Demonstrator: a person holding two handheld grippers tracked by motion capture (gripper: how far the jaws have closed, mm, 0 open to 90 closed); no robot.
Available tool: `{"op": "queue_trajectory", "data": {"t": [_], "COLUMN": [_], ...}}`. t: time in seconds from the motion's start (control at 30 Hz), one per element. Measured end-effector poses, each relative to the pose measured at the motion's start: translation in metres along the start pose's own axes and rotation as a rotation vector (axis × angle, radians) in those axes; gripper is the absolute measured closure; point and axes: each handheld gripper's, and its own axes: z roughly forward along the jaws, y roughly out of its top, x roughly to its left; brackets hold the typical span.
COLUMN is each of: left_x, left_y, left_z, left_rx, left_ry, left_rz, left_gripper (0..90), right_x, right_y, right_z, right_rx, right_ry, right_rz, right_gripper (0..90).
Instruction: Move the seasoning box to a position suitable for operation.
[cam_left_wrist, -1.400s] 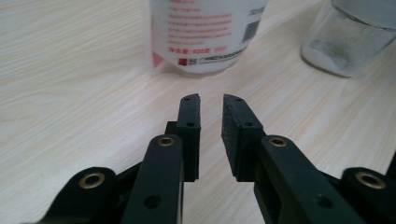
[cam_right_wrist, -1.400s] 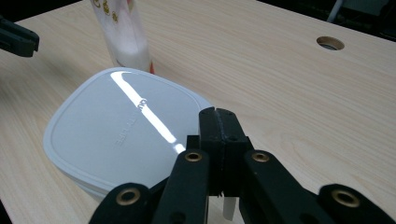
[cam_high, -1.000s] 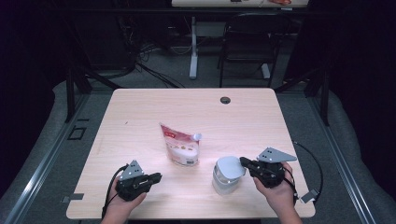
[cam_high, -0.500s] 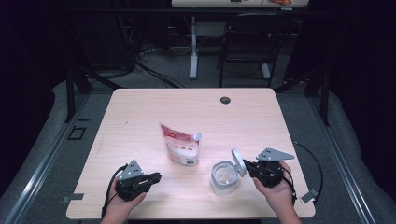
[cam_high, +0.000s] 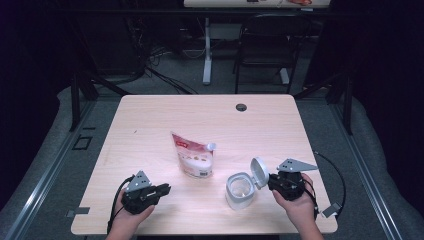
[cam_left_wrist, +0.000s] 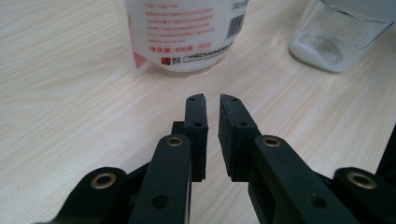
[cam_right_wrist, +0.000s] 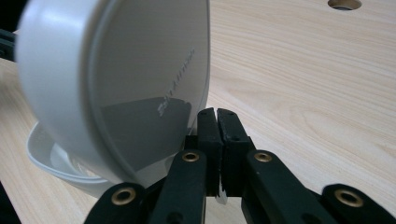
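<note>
The pouch (cam_left_wrist: 187, 35) (top cut off) and jar (cam_left_wrist: 338, 35) run past the frame's edge.

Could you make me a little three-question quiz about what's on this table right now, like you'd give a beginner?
1. True or false: the lid of the clear jar stands flipped open.
2. What stands near the table's middle, between the two hands? A) a red mug B) a white and red pouch with a spout C) a folded towel
3. Which gripper is at the jar's lid: the left gripper or the right gripper?

Key: 1 true. 2 B, the pouch. 3 the right gripper, its jaws nearly shut at the lid's edge; the left one, jaws slightly apart, holds nothing.
</note>
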Motion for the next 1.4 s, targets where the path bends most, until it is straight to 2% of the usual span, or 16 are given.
{"op": "queue_trajectory", "data": {"t": [0.23,0.37,0.47,0.6,0.83,1.07,1.4], "left_x": [0.003,0.004,0.006,0.008,0.011,0.013,0.014], "left_y": [0.000,0.001,0.001,0.002,0.003,0.002,-0.002], "left_z": [-0.001,-0.001,0.000,0.001,0.001,0.002,-0.002], "left_rx": [-0.006,-0.009,-0.017,-0.022,-0.026,-0.025,-0.026], "left_ry": [0.004,0.001,0.002,0.007,0.011,0.002,0.016], "left_rz": [-0.004,-0.002,-0.007,-0.015,-0.024,-0.024,-0.032], "left_gripper": [81.0,79.6,78.2,76.4,75.0,74.6,73.7], "right_x": [-0.005,-0.006,-0.007,-0.007,-0.004,-0.004,0.004], "right_y": [-0.007,-0.015,-0.023,-0.031,-0.035,-0.038,-0.037], "right_z": [-0.002,-0.010,-0.016,-0.019,-0.013,-0.005,0.017], "right_rx": [0.002,0.007,-0.004,0.011,0.023,0.033,0.028], "right_ry": [-0.025,-0.046,-0.045,-0.029,-0.026,-0.014,-0.021], "right_rz": [0.018,0.028,0.031,0.021,-0.013,0.001,-0.031], "right_gripper": [83.7,81.5,78.9,76.8,69.6,62.5,60.7]}}
